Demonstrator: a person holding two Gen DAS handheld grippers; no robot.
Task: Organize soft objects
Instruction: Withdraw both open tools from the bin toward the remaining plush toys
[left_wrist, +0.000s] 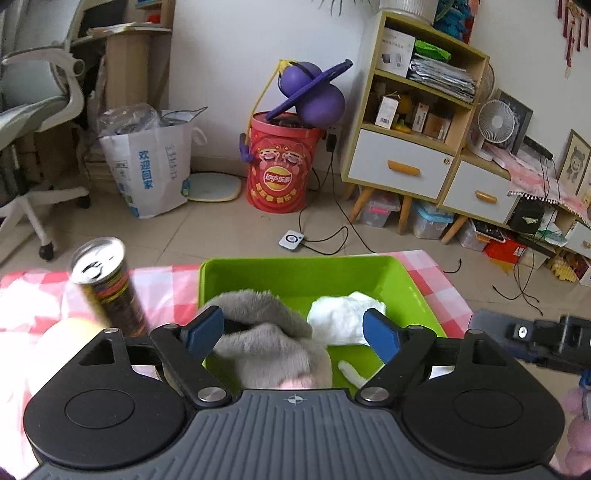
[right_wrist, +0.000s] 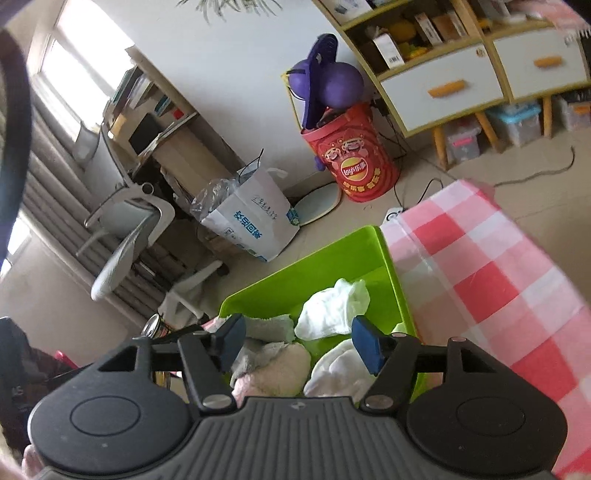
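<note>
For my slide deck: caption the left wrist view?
Open left tongs above a grey plush toy and white cloth in the green bin.

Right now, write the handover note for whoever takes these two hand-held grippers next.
Left hand-held gripper: open over the green bin, holding nothing; the grey plush toy lies under it, released.
Right hand-held gripper: open, empty, above the same bin.
In the bin: the grey plush, a white cloth and more pale soft pieces.
Outside, on the checked tablecloth: a chips can, not soft.
Left: a pale soft thing beside the can, blurred; check it.
</note>
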